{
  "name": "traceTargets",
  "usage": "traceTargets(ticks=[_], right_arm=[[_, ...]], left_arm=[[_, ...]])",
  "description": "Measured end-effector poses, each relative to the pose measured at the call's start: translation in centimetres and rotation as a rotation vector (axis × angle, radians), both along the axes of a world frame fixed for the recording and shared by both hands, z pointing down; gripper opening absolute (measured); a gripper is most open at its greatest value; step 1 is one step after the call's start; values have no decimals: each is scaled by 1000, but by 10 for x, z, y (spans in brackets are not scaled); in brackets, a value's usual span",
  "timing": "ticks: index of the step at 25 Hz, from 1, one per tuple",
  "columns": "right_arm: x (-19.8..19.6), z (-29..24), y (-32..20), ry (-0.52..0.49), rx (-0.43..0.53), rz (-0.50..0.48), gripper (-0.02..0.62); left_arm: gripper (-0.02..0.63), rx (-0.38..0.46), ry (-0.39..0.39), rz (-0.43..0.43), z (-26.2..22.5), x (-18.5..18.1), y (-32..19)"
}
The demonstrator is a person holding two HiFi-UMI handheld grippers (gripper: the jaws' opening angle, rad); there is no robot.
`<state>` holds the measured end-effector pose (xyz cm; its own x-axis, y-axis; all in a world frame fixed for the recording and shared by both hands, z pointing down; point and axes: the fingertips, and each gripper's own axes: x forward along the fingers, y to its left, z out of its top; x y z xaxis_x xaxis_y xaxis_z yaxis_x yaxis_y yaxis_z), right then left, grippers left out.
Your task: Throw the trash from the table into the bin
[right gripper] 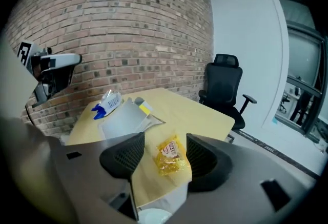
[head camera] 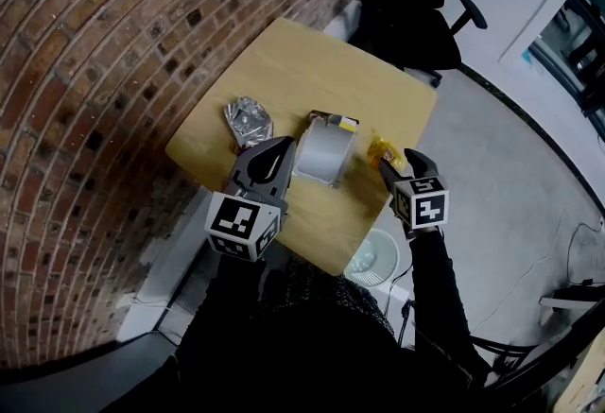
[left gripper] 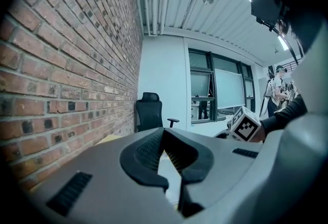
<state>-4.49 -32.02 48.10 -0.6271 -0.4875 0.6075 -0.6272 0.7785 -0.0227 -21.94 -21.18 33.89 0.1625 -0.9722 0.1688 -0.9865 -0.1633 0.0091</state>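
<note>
Yellow snack wrapper (right gripper: 170, 156) lies near the table's (head camera: 312, 71) right edge, between the right gripper's (head camera: 401, 163) wide-apart jaws, with that gripper tilted down. Left gripper (head camera: 281, 145), jaws together, points roughly level beside the silver bag (head camera: 321, 151).

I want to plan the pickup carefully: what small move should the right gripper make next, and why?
Probably lower the right gripper a little around the yellow snack packet. Its jaws stand open, the packet lies on the table framed between them, and nothing is gripped yet.
</note>
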Motion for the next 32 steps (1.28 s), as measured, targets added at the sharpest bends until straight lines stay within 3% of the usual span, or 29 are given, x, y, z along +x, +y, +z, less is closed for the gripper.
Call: traceTargets(ticks=[11,17,25,26,27,32], right_arm=[[-9,50,-10,113,-94,-9,238],[0,76,-13,176,-69,-14,230],[-2,80,9,193,-117,-93,110],[-2,77,12,196,-114,-97,56],[-3,72,15,189,-113,-93,42],[1,50,18,151,-67,-51,31]], left_arm=[[8,-31,-11,-25,6,-11,8],[8,-40,-11,-43,8,-17,14],[8,-34,-2,-49,6,-20,22],[8,-32,-2,-47,5,-20,23],[8,-29,-3,-44,4,-19,25],[8,-10,-5,-35,-3,-20,33]])
